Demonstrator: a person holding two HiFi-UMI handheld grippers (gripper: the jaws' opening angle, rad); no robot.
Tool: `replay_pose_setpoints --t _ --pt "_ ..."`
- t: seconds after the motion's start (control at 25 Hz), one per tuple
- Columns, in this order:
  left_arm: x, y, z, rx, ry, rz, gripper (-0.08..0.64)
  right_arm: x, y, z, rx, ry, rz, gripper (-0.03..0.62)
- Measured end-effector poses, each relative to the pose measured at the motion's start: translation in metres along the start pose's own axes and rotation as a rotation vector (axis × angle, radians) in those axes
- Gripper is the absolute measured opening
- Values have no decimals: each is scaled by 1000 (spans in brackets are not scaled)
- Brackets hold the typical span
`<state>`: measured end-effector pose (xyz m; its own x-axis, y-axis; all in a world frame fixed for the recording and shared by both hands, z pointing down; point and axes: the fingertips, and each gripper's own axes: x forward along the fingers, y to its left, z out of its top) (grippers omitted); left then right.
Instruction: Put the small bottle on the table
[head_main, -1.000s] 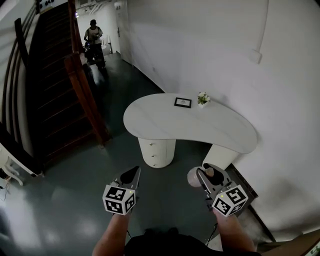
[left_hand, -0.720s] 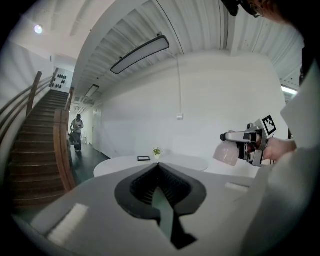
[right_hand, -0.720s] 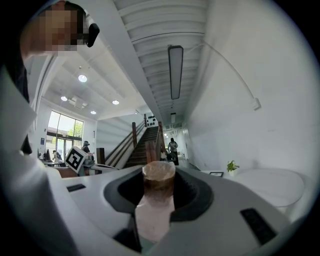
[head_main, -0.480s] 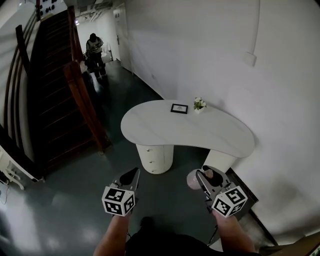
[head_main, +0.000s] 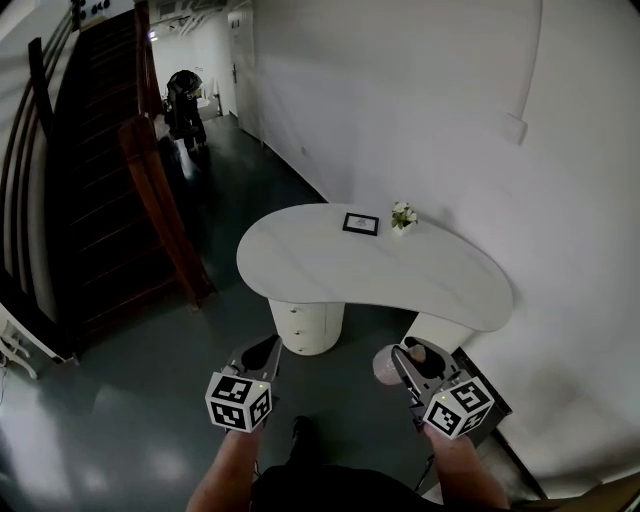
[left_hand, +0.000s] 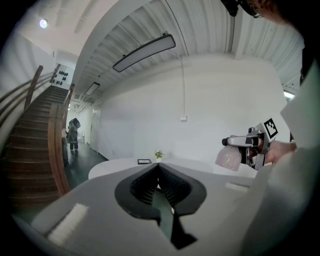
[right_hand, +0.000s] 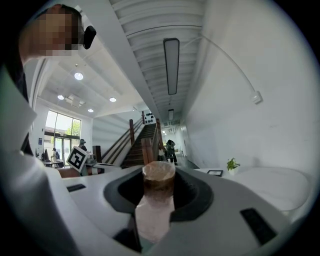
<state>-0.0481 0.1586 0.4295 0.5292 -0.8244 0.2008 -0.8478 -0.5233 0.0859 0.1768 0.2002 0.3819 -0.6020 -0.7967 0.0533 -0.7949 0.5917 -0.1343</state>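
Presently right tongs (head_main: 409, 353) pinch the small bottle (head_main: 387, 366); left tongs (head_main: 270, 347) are pressed together.

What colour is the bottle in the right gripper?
Pale pink small bottle with a brown cap; clearest in the right gripper view.

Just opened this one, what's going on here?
A person stands a little short of a white table with a gripper in each hand. The right gripper is shut on a small pinkish bottle, held in the air and not yet over the table. The left gripper is shut and empty, held alongside. A small frame and a plant sit at the table's far edge. Another person is down the hallway by the stairs.
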Motion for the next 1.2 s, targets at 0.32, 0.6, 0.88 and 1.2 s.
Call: replay_pose_setpoints --t 0.32,0.6,0.88,1.2 --pt "71 69 13 6 -3 -37 12 87 -40 4 10 12 -43 133" --pt "107 140 28 -8 -14 -41 11 168 -53 23 9 -11 -44 133" --pt "122 189 35 -11 -19 -41 12 220 -53 28 14 -12 -37 133" --pt "142 207 33 -24 -4 -53 11 251 -66 21 26 14 -33 133"
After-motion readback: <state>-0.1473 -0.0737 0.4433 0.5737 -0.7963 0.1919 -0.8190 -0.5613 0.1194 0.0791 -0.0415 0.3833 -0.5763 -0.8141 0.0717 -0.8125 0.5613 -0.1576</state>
